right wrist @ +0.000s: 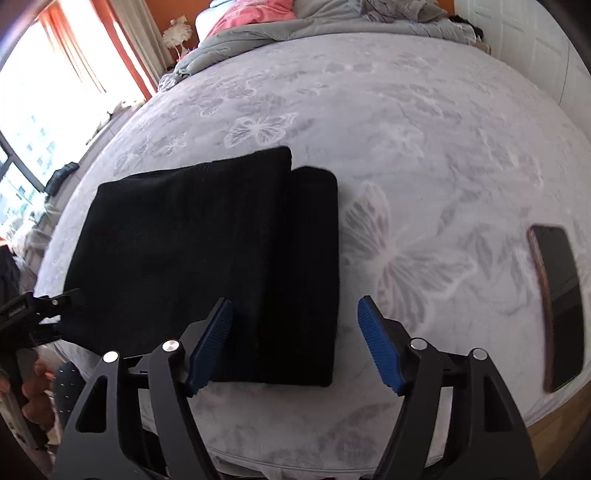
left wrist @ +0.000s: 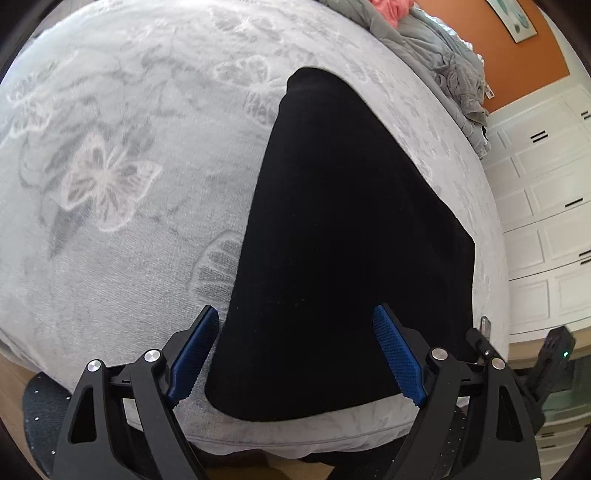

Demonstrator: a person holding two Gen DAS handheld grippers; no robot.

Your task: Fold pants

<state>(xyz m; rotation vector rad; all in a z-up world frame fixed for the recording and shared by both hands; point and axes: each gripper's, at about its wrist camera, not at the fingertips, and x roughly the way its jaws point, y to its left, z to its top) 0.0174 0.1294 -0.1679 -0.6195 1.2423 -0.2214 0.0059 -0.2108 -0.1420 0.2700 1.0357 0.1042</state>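
The black pants [left wrist: 343, 240] lie folded flat on the grey butterfly-print bedspread [left wrist: 110, 184]. In the right wrist view the pants [right wrist: 207, 258] form a rectangle with one folded layer offset over another. My left gripper [left wrist: 295, 354] is open and empty, its blue pads straddling the near end of the pants without gripping. My right gripper [right wrist: 295, 343] is open and empty, above the near right edge of the pants. The left gripper also shows in the right wrist view [right wrist: 33, 314] at the pants' left edge.
A dark phone [right wrist: 561, 306] lies on the bedspread [right wrist: 424, 147] to the right of the pants. Crumpled grey and pink bedding [right wrist: 295, 26] is piled at the far end. White cabinet doors [left wrist: 546, 203] stand to the right. A bright window [right wrist: 33, 110] is on the left.
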